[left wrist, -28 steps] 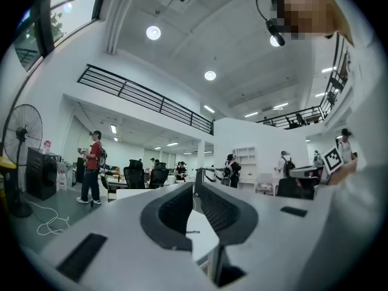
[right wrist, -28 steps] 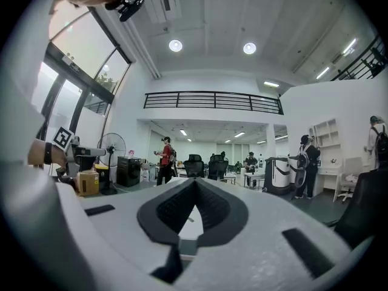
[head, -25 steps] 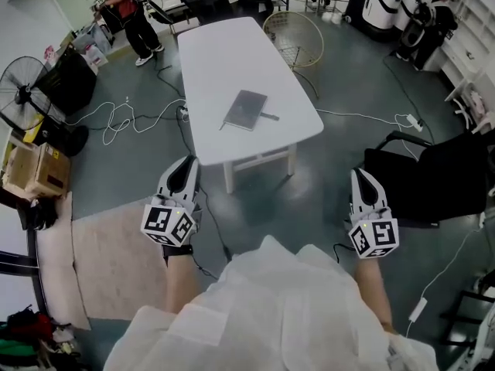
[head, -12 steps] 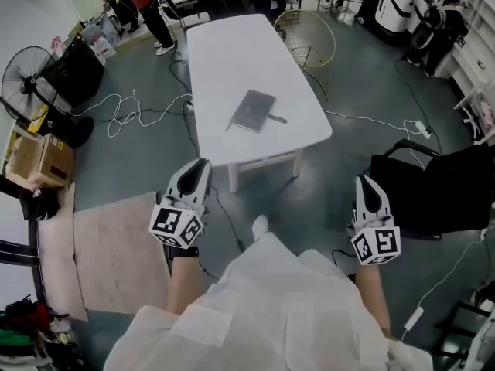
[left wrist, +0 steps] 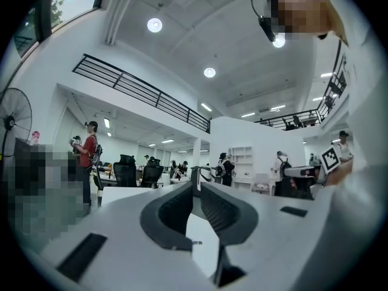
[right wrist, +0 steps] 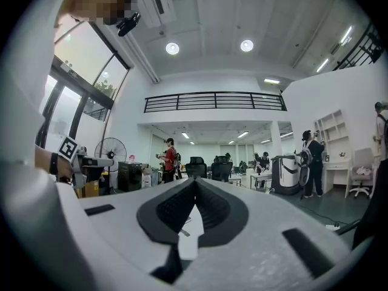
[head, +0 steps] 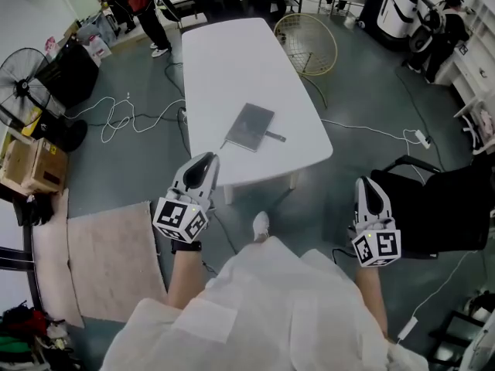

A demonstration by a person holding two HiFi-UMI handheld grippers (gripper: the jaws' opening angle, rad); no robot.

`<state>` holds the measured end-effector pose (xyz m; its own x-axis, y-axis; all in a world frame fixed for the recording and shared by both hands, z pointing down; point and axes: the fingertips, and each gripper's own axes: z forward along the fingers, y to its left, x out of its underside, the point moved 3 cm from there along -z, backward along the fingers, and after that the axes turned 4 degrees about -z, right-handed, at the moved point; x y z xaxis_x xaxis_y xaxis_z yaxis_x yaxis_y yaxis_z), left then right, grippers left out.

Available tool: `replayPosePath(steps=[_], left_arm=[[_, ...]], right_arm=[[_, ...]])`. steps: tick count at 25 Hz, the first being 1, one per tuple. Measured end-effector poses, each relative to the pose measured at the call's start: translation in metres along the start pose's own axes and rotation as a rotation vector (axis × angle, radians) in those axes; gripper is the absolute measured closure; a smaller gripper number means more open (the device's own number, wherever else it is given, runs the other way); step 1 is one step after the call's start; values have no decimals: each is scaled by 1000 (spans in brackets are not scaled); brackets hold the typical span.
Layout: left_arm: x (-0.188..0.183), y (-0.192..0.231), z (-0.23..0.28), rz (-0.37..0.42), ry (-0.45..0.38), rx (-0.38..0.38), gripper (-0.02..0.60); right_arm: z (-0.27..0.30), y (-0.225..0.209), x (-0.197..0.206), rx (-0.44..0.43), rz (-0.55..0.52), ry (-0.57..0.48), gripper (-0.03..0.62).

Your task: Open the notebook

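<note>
The left gripper (head: 204, 161) and right gripper (head: 366, 185), jaws pressed together and empty, hang short of the white table (head: 224, 60), where the notebook (head: 250, 127) lies unopened at 12 o'clock, untouched.

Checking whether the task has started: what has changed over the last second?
The person has stepped toward the table, bringing both grippers forward: in the head view the left gripper now overlaps the table's near edge, while the right gripper is over the floor. Nothing was taken hold of or let go. Both grippers stay shut and empty; the notebook stays closed on the table.
</note>
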<state>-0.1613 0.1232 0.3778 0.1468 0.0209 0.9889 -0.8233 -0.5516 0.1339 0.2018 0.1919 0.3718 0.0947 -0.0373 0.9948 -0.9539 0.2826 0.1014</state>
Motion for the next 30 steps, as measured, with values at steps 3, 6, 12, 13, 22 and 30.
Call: replayPosePath(steps=[3,6,12,13,22,30], left_arm=[[-3,20,33,-1,-4,12,543],[-5,39,65,-9,-6,22,543],[2,75,119,-20,-5,46,543],[4,82,126,-23,-2,50,543],[15,134,189,-25,33,61,543],[38,139,241,-43,76,99,543]], right_arm=[[33,-12,0,17,4,4,589],[65,-24,-6,30,3,4,589],[126,-45,-10,52,-5,10,589],[136,-46,-12,54,-7,12,589],[225,-59,-7,45,-12,9,589],[269,-76,13,24,7,38,589]])
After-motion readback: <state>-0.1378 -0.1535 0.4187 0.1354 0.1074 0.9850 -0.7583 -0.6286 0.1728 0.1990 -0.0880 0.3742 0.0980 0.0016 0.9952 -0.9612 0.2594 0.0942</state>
